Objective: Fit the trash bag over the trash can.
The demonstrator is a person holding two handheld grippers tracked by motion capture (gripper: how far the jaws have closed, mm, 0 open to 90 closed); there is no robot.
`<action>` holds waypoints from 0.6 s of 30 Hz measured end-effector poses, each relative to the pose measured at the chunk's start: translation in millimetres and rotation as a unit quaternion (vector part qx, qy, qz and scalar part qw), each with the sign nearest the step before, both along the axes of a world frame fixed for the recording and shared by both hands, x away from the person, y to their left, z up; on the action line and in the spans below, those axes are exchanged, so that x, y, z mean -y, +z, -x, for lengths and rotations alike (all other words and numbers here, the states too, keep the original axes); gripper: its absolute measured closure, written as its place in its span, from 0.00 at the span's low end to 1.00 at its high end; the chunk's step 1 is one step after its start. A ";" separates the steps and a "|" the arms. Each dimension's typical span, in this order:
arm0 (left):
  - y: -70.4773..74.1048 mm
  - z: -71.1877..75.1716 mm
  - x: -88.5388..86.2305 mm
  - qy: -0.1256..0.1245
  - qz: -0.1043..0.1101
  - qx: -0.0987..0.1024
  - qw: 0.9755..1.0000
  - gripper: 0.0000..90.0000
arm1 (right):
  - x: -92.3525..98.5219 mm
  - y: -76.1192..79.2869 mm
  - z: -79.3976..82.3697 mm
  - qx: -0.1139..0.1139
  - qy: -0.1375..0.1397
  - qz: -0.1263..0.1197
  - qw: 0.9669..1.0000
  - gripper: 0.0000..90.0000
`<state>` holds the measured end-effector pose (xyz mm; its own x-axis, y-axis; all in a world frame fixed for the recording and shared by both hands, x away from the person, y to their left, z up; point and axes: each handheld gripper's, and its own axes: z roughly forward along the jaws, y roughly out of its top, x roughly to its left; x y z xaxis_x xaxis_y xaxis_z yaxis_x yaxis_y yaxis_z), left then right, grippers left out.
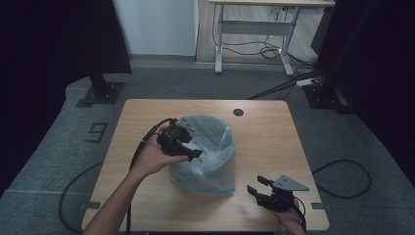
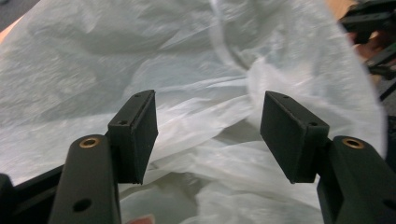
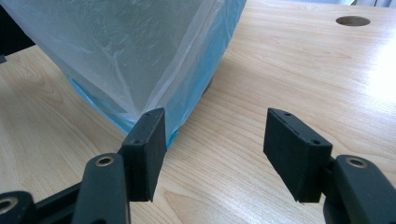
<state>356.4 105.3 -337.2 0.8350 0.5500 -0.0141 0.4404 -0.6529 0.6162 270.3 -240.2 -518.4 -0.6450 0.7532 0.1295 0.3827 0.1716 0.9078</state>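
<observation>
One readable mark: large grey numeral "9" [image 1: 98,131] on grey floor mat, left of my table [image 1: 274,147], left-middle of high view. It stands on floor, just off table's left edge. No label, brand or print readable on plastic bag, table top or my grippers in either gripper view.

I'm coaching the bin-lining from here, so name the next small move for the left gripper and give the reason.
Probably ease the left gripper down onto the bag and close on a fold. Its jaws stand open over the loose white film with nothing pinched, and the bag sits crumpled over the blue bin, while the right gripper waits open, apart on the table.
</observation>
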 end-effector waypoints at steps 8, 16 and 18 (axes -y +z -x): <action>-8.0 2.8 18.5 -0.021 -0.016 -0.011 1.000 0.41 | -1.6 -2.0 -0.4 -0.007 -0.001 0.015 1.000 0.43; -20.2 -0.7 22.8 -0.023 -0.035 -0.035 0.998 0.41 | 1.7 -1.4 -0.6 -0.007 -0.004 0.011 1.000 0.43; -20.0 -0.1 20.5 -0.022 -0.029 -0.032 0.999 0.41 | 1.7 -1.1 -0.5 -0.006 -0.004 0.011 1.000 0.43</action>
